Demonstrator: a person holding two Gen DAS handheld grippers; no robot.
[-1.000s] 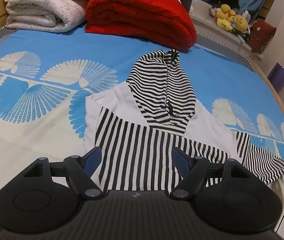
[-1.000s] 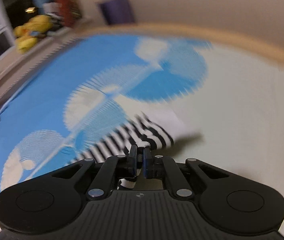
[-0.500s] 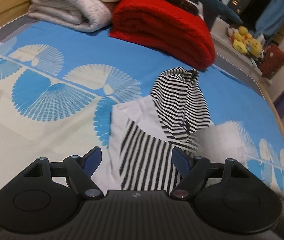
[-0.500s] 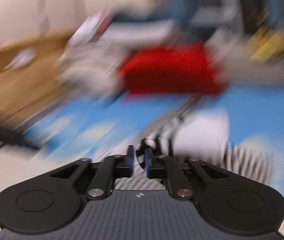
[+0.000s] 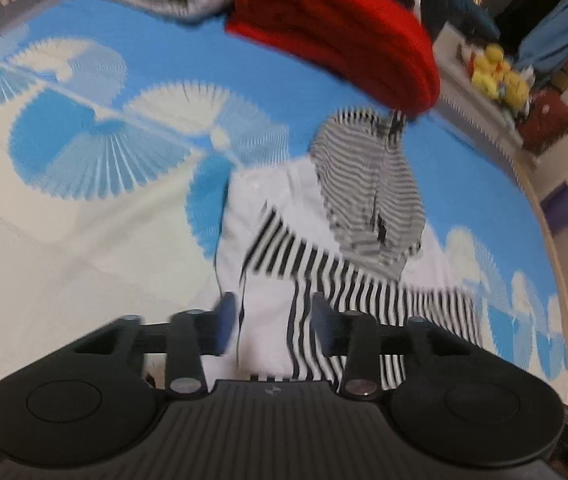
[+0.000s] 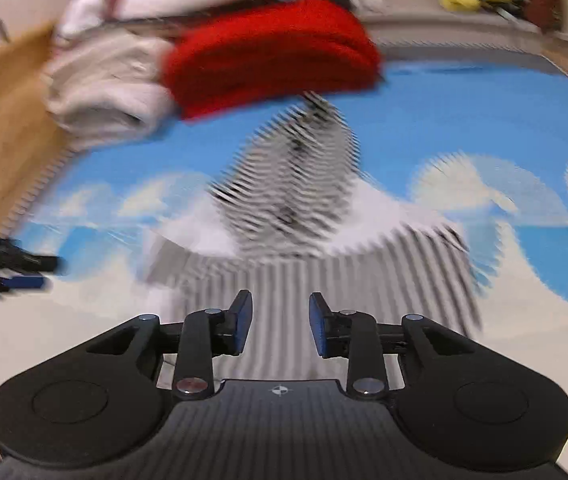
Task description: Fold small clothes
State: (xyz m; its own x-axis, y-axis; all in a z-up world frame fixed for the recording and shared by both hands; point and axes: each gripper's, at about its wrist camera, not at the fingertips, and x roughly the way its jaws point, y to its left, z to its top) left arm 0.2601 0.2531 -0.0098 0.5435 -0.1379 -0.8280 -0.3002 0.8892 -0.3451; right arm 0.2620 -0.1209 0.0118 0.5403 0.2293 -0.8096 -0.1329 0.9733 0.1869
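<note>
A small black-and-white striped hoodie (image 5: 344,248) lies flat on the blue-and-cream patterned bedspread (image 5: 83,208), hood pointing away, both sleeves folded across the body. It also shows in the right wrist view (image 6: 304,240), blurred. My left gripper (image 5: 271,320) is open, its fingers over the garment's near left edge. My right gripper (image 6: 277,320) is open and empty, just above the hoodie's near hem. The left gripper shows at the left edge of the right wrist view (image 6: 7,272).
A folded red blanket (image 5: 336,36) and folded white blankets (image 6: 103,84) lie at the far side of the bed. Yellow plush toys (image 5: 500,76) sit on a shelf beyond. The bed's wooden edge (image 5: 556,280) runs along the right.
My right gripper carried the right sleeve across the hoodie's body, then opened and let it go. My left gripper moved left over the garment's left edge and narrowed somewhat.
</note>
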